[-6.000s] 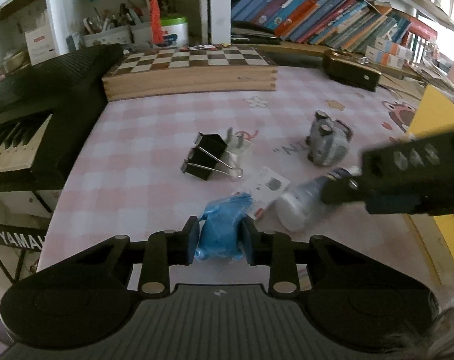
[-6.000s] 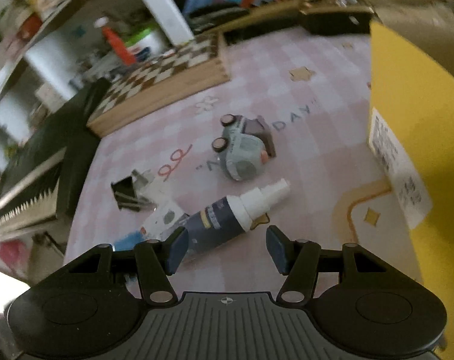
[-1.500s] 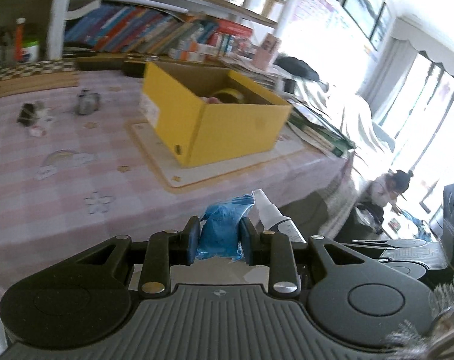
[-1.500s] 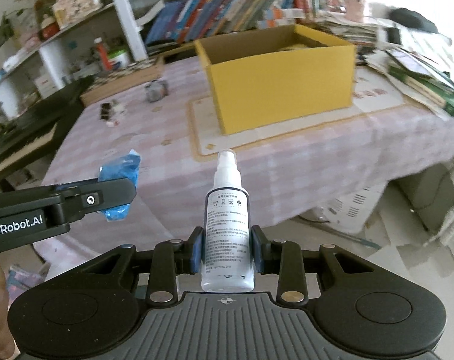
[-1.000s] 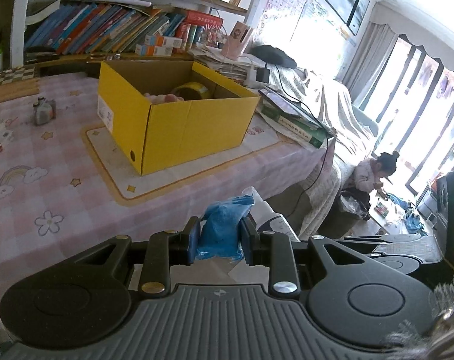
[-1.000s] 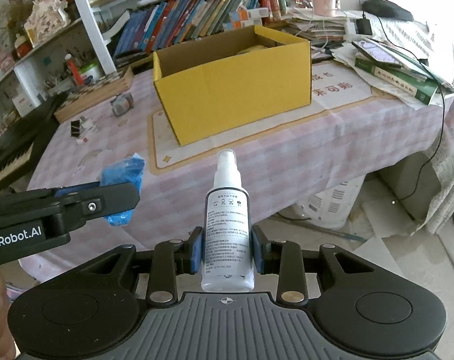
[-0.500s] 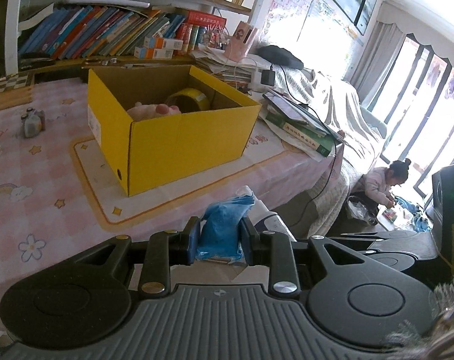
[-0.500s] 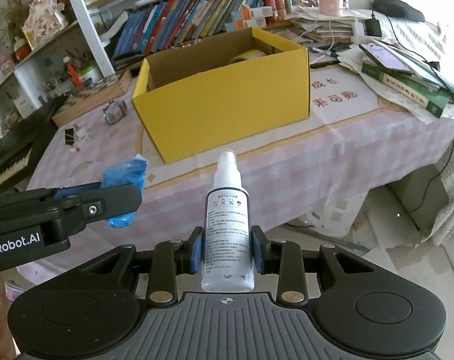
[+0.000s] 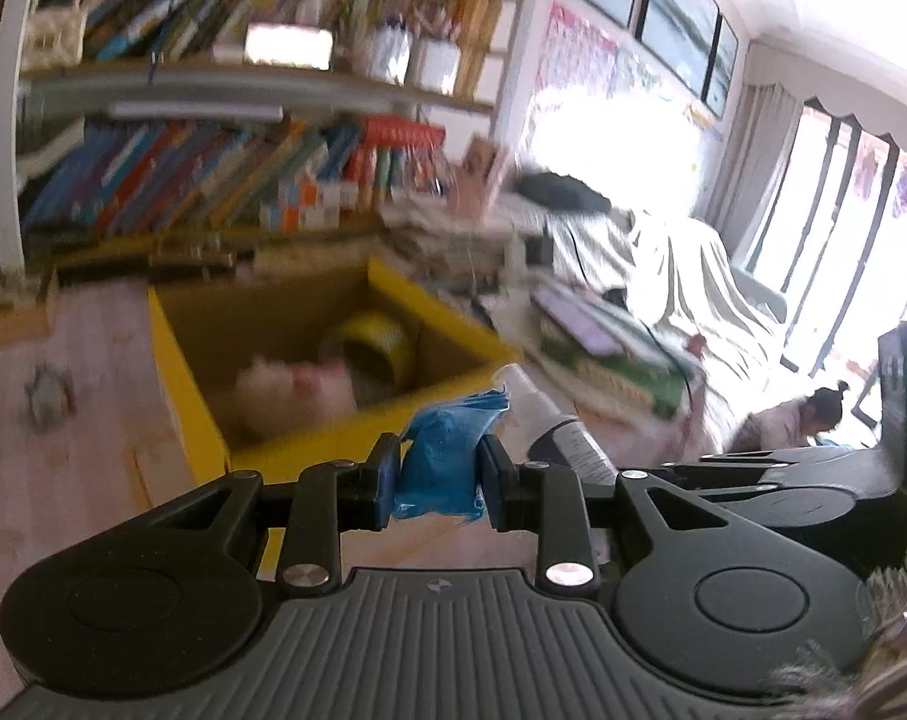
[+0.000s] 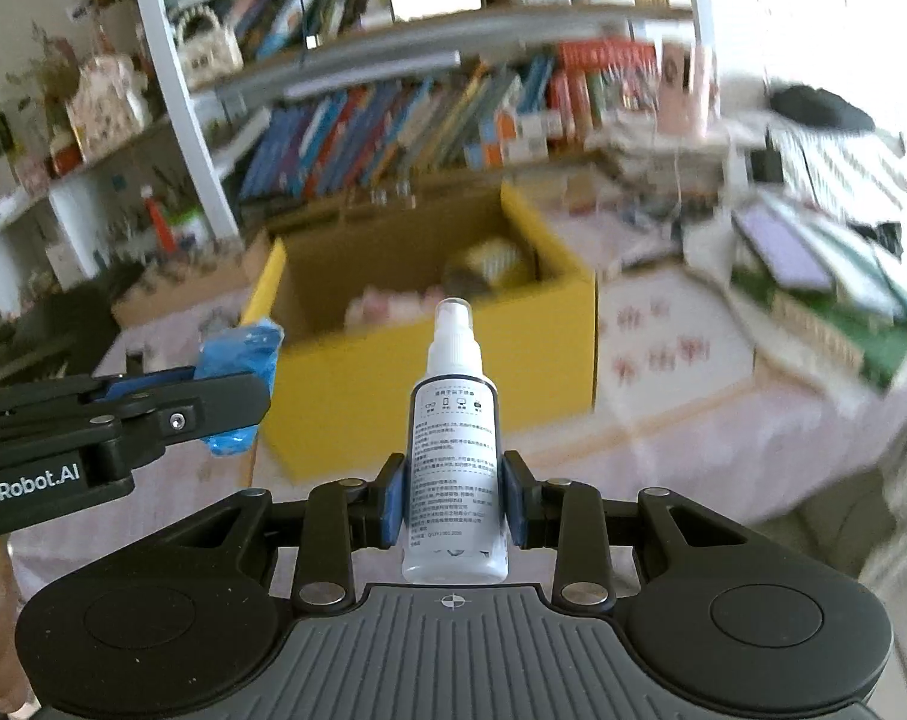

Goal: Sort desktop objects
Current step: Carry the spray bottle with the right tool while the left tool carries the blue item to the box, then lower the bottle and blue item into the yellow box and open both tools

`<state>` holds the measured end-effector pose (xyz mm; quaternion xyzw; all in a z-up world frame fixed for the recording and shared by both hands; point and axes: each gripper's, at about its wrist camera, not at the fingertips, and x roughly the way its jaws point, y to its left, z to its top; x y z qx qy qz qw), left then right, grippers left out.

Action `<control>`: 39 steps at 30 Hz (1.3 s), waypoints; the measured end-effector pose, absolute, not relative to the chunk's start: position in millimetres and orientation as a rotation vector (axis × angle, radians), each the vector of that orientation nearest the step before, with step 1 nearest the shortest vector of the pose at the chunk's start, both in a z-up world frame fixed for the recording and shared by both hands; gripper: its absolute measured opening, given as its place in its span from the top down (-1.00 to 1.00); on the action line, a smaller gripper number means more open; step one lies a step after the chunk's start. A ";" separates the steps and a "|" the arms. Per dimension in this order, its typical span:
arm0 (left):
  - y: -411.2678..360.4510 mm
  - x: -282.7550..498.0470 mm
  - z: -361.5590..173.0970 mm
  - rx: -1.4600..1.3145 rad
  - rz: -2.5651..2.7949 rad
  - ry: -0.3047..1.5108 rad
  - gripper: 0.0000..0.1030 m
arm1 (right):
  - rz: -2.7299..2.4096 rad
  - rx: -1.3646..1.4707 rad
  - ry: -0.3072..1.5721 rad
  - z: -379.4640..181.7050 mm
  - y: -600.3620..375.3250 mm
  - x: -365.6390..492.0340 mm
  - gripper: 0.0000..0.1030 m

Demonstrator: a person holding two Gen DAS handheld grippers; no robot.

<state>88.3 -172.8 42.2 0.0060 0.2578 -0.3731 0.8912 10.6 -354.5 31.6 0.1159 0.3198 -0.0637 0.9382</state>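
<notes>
Bookshelves [image 9: 225,168] stand behind a surface [image 9: 63,480] with a pink checked cloth, where an open yellow box [image 9: 201,420] sits. In the left wrist view, the left claw [image 9: 438,483] is clamped on a crumpled blue packet [image 9: 441,462], just before the box. In the right wrist view, the right claw [image 10: 453,507] is clamped on a white spray bottle [image 10: 456,444], upright, in front of the same box [image 10: 429,396].

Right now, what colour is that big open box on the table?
Bright yellow box outside, brown cardboard inside; clearest in the right wrist view.
</notes>
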 end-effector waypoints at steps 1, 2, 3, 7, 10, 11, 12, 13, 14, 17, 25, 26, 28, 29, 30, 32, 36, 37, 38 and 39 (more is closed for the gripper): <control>-175.7 93.6 46.7 0.012 -0.767 0.517 0.49 | -0.125 0.230 0.635 36.9 -358.9 15.4 0.37; -178.8 99.6 51.6 0.013 -0.757 0.497 0.49 | -0.117 0.223 0.611 43.7 -363.6 21.5 0.37; -181.8 105.3 56.2 0.016 -0.746 0.478 0.49 | -0.109 0.216 0.587 50.7 -368.0 28.0 0.37; -196.1 128.7 69.5 0.044 -0.696 0.417 0.49 | -0.077 0.185 0.507 72.5 -381.5 54.2 0.37; -207.8 150.0 68.1 0.071 -0.649 0.416 0.49 | -0.043 0.162 0.469 81.6 -390.9 79.6 0.37; -211.8 156.7 65.7 0.082 -0.635 0.421 0.49 | -0.030 0.151 0.463 82.5 -392.4 88.0 0.37; -215.1 161.7 62.6 0.095 -0.623 0.425 0.49 | -0.020 0.143 0.461 82.4 -393.2 95.2 0.37; -219.6 167.4 58.8 0.114 -0.609 0.431 0.49 | -0.008 0.136 0.462 81.9 -394.4 104.1 0.37; -224.2 173.2 54.7 0.131 -0.596 0.441 0.49 | 0.006 0.130 0.465 80.5 -395.6 113.7 0.37; -232.4 186.5 41.1 0.166 -0.568 0.476 0.49 | 0.041 0.118 0.487 73.4 -397.6 140.6 0.37; -241.0 208.4 9.2 0.227 -0.503 0.591 0.49 | 0.137 0.078 0.620 40.2 -392.3 191.1 0.37; -241.4 210.9 5.7 0.234 -0.498 0.609 0.49 | 0.148 0.071 0.644 34.3 -391.1 197.7 0.37; -242.3 214.8 -1.3 0.250 -0.490 0.643 0.49 | 0.166 0.057 0.688 24.5 -389.5 207.8 0.37; -242.5 216.8 -4.3 0.256 -0.487 0.656 0.48 | 0.172 0.053 0.711 19.5 -388.8 212.9 0.37; -242.6 218.1 -7.3 0.260 -0.485 0.668 0.48 | 0.178 0.050 0.736 14.1 -388.2 218.3 0.37; -241.3 219.3 -12.1 0.258 -0.480 0.684 0.47 | 0.187 0.050 0.775 5.4 -387.9 225.5 0.36; -238.2 221.4 -13.2 0.236 -0.464 0.694 0.42 | 0.194 0.064 0.844 -9.8 -390.6 234.8 0.36; -238.1 221.4 -13.4 0.234 -0.461 0.695 0.40 | 0.196 0.066 0.862 -13.5 -390.6 236.6 0.36; -237.9 221.1 -13.7 0.235 -0.458 0.694 0.37 | 0.199 0.067 0.878 -16.7 -390.6 238.1 0.36; -237.4 220.9 -13.7 0.234 -0.455 0.691 0.32 | 0.202 0.071 0.886 -18.8 -391.0 238.8 0.36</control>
